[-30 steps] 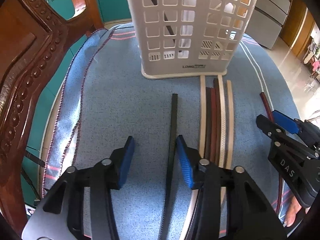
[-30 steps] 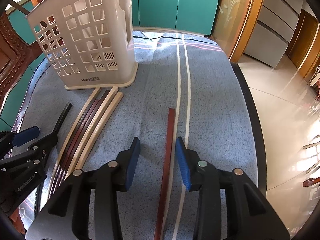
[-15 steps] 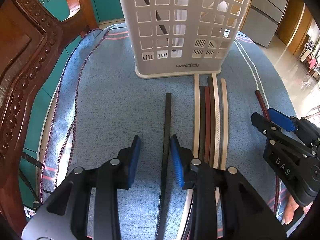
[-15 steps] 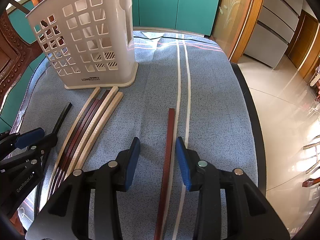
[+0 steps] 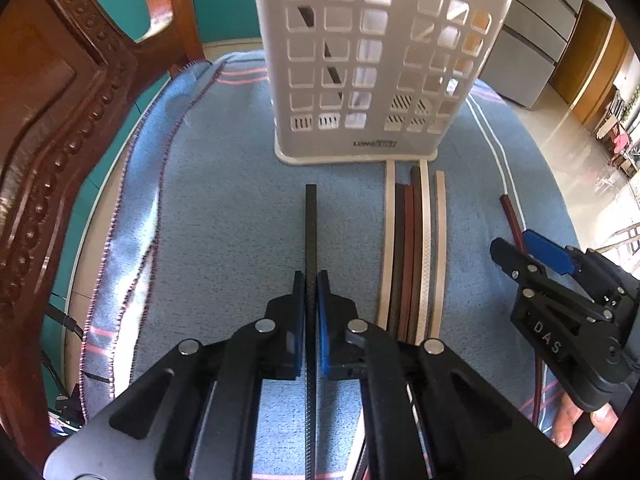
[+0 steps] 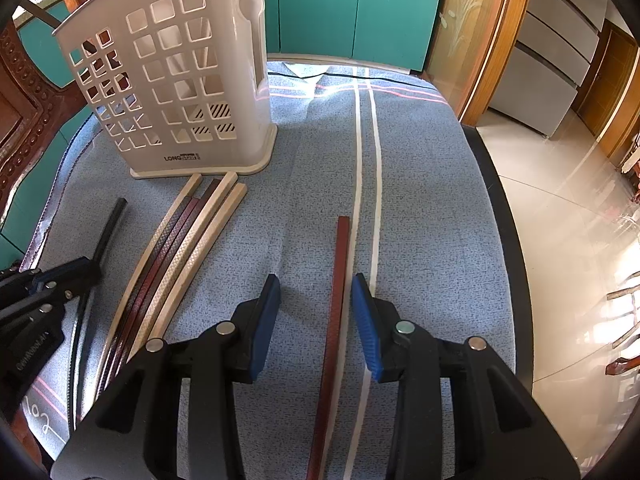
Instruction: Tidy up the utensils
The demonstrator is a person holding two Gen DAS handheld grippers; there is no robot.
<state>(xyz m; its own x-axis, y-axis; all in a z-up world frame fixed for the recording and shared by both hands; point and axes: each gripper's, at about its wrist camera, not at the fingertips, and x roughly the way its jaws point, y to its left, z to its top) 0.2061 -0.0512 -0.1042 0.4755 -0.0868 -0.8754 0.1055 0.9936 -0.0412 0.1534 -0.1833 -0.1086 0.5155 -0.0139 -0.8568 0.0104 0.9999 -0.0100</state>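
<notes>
My left gripper [image 5: 311, 280] is shut on a long black stick [image 5: 311, 232] that points toward the white perforated utensil holder [image 5: 376, 60]. A black stick stands inside the holder. My right gripper [image 6: 314, 288] is open, its jaws on either side of a dark red stick [image 6: 340, 272] lying on the blue cloth. A bundle of several beige, brown and red sticks [image 5: 414, 248] lies between the two grippers; it also shows in the right wrist view [image 6: 180, 248]. The holder shows in the right wrist view [image 6: 172, 80] at the back left.
A blue cloth [image 6: 420, 200] with white stripes covers the table. A carved wooden chair [image 5: 52, 120] stands close on the left. The table's right edge [image 6: 504, 240] drops to a tiled floor. Teal cabinets [image 6: 352, 4] stand behind.
My left gripper has closed onto the black stick, having been open around it before. My right gripper has stayed open over the dark red stick.
</notes>
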